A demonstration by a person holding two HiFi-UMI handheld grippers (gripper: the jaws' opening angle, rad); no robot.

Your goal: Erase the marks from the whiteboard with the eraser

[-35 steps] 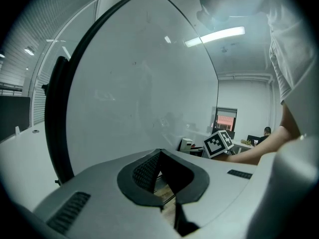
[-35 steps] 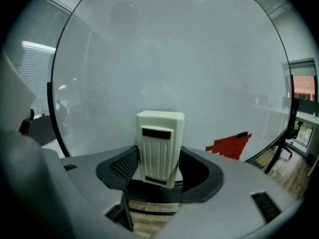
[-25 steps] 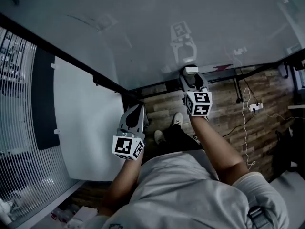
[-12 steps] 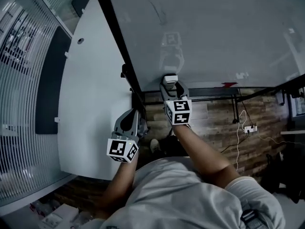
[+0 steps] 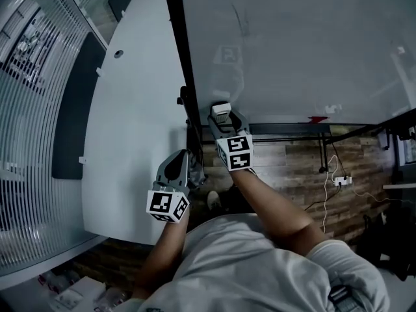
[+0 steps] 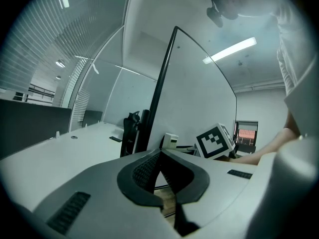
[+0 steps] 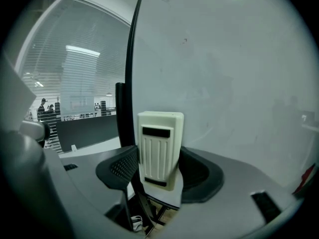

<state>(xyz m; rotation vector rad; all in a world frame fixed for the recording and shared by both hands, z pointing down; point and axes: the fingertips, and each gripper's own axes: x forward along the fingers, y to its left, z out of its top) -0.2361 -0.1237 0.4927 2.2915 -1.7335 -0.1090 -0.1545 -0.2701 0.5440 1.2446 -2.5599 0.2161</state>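
**Sweep reaches the left-hand edge**

Across the whiteboard [image 5: 312, 44], the right gripper [image 5: 221, 116] has slid leftward along the bottom edge over the last second. It now sits close beside the board's black frame [image 5: 177, 38]. I judge that a pass along the lowest strip is ending here, so the next one must go higher.

The board looks almost clean. Only a faint thin stroke [image 5: 242, 19] shows, well above the gripper, and the glossy face mirrors its marker cube. Left of the frame lies a white desk [image 5: 130, 142], with a slatted wall [image 5: 26, 122] beyond. Below, a wood floor [image 5: 292, 155] carries a power strip [image 5: 341, 179] and cables.

The right jaws are clamped on the sides of the cream eraser [image 7: 159, 148], which stands upright between them. I cannot tell whether it touches the board. The left gripper [image 5: 177, 168] hangs low by the desk edge, jaws pressed together on nothing. A small red thing [image 5: 318, 119] rests on the board's ledge.
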